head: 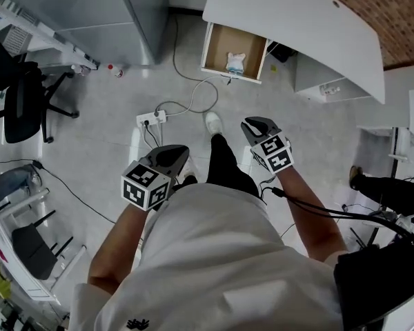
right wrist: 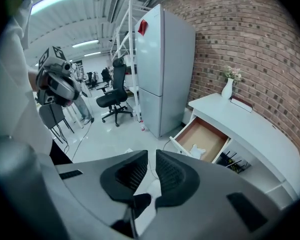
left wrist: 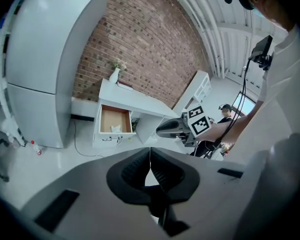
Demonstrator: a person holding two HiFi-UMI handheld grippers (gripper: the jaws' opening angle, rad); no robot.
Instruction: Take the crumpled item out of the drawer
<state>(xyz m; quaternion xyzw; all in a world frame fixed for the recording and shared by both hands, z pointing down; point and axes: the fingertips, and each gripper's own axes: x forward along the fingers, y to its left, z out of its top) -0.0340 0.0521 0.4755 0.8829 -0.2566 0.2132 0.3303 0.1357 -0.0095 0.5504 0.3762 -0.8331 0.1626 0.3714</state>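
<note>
The wooden drawer (head: 219, 45) stands pulled open under the white desk (head: 297, 26), across the floor from me. A white crumpled item (head: 236, 62) lies inside it, near its front. The left gripper view also shows the drawer (left wrist: 112, 118) and the item (left wrist: 116, 129), as does the right gripper view, with the drawer (right wrist: 206, 133) and the item (right wrist: 197, 151). I hold both grippers at waist height, far from the drawer. My left gripper (head: 183, 154) is shut with nothing in it. My right gripper (head: 256, 123) is shut to a hairline slit and holds nothing.
A grey fridge (head: 134, 12) stands left of the desk, with a small bottle (head: 114, 69) at its foot. A power strip (head: 152, 118) and cables lie on the floor between me and the drawer. An office chair (head: 21, 95) is at the left. A person's legs (head: 386, 185) show at the right.
</note>
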